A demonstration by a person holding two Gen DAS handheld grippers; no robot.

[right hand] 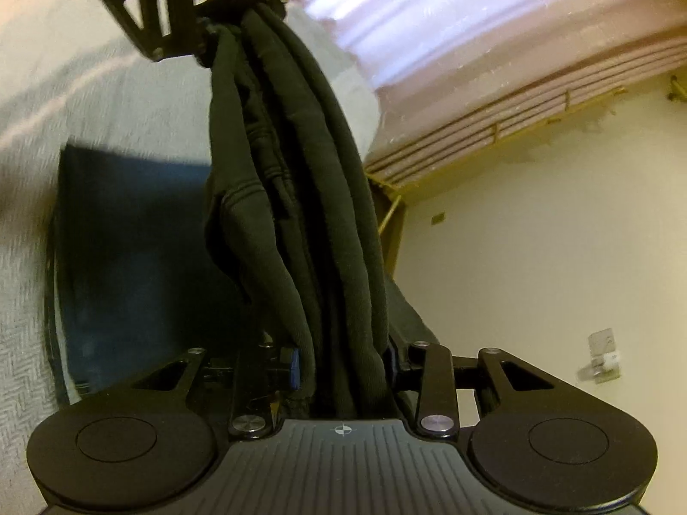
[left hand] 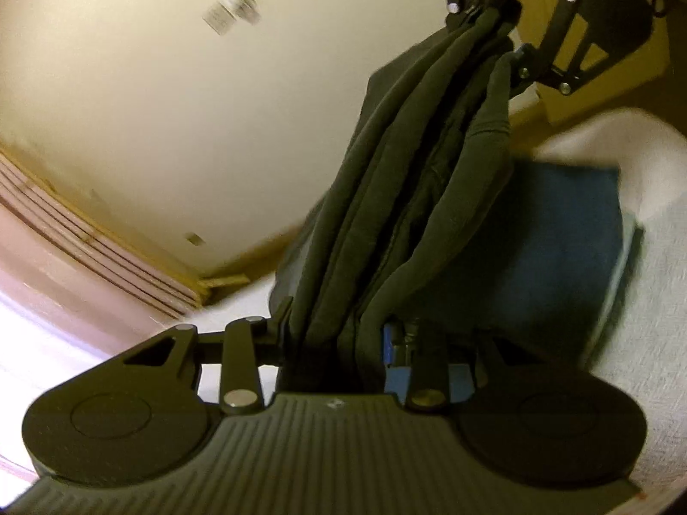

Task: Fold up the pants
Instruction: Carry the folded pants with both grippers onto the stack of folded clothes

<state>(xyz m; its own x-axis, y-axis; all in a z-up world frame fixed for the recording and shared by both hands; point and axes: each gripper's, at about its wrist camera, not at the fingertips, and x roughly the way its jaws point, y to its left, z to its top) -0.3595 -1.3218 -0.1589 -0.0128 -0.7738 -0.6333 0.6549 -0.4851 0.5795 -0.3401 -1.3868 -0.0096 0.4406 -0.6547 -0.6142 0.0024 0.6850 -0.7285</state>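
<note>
Clearly, in the left wrist view you have the dark, thick-seamed fabric pants (left hand: 412, 197) stretched as a gathered band between your two grippers, well above the folded blue cloth (left hand: 554, 257) lying on the pale woven bedspread (left hand: 652, 300). Your left gripper (left hand: 335, 352) is clenched on the near end of the bundle, and the right gripper (left hand: 498, 21) pinches the far end, above the blue cloth in this view. Holding both ends taut likely keeps the layers aligned so you can lay the stack down or double it over. How many layers are bunched together is hard to tell; the folds overlap, and the frame is blurred.

From the right wrist view, your right gripper (right hand: 348, 369) is clamped on the pants (right hand: 300, 197) at the near end, and the left gripper (right hand: 240, 13) grips the far end, beyond the blue cloth (right hand: 137, 257). The pants hang beside that cloth, over its right edge. Whether any fabric touches the bedspread (right hand: 86, 98) is hidden behind the bundle. Waistband and hems cannot be told apart.
</note>
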